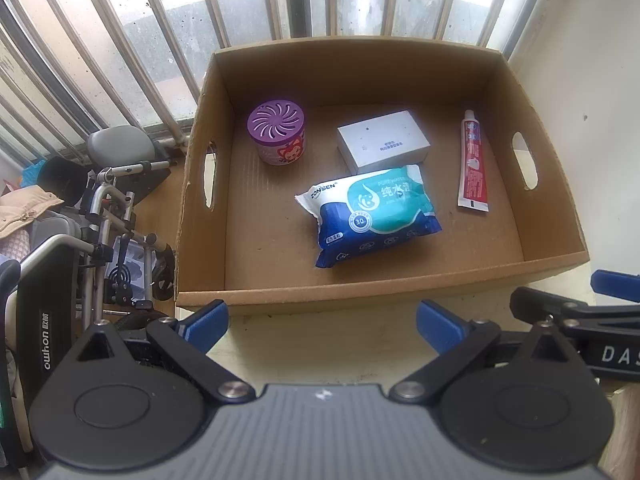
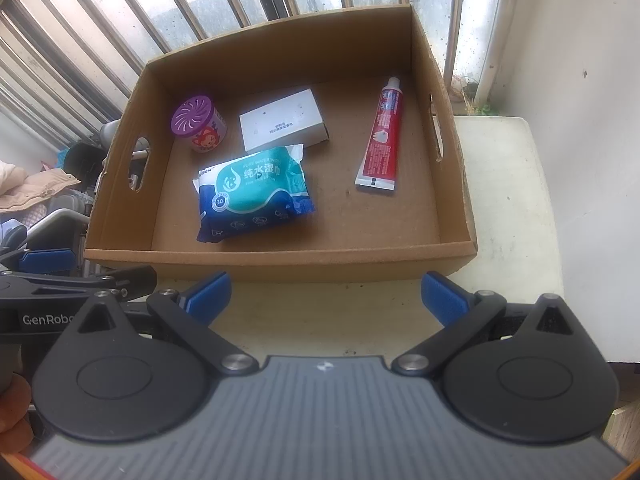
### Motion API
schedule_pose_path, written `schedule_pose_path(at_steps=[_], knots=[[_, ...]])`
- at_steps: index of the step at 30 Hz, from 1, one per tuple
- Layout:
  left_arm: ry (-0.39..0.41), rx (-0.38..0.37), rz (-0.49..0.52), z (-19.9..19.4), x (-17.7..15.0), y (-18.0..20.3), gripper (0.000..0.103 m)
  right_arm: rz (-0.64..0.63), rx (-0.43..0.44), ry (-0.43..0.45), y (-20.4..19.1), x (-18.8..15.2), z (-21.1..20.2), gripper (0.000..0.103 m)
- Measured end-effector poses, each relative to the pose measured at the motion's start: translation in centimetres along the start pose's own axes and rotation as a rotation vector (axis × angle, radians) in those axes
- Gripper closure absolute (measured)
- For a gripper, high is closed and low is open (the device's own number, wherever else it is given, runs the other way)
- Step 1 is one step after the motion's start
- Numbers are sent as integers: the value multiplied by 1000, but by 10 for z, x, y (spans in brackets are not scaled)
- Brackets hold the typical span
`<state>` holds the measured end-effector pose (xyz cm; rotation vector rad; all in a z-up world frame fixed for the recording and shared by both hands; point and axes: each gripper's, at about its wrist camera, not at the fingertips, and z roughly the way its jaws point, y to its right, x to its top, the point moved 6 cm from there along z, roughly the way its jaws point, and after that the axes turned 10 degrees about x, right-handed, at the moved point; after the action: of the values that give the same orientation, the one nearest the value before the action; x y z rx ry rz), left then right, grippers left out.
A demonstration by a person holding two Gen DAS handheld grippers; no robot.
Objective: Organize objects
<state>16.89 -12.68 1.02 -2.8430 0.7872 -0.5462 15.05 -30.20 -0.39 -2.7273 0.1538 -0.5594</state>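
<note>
1. Print on the white box [image 1: 383,141] too small to read; wipes pack [image 1: 374,213] overlaps its near edge.
2. Jar [image 1: 276,134], toothpaste [image 1: 473,162]: on cardboard box [image 1: 320,298] floor, well apart.
3. Left gripper [image 1: 322,326], right gripper [image 2: 326,300]: fingers spread wide, empty, short of the cardboard box.

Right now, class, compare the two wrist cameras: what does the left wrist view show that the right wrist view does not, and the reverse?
Only the left wrist view shows the folded metal walker frame beside the box and the open left gripper head-on.

Only the right wrist view shows the pale tabletop stretching past the box's right wall, and the open right gripper head-on.

Both show the cardboard box holding the purple air freshener, white box, wet wipes pack and toothpaste tube.
</note>
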Motion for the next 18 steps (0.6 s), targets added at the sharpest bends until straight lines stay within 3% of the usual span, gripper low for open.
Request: schedule_pose_path(at_steps=[18], knots=[[1, 0, 4, -1, 0, 1, 2, 2, -1, 0, 2, 1, -2, 1]])
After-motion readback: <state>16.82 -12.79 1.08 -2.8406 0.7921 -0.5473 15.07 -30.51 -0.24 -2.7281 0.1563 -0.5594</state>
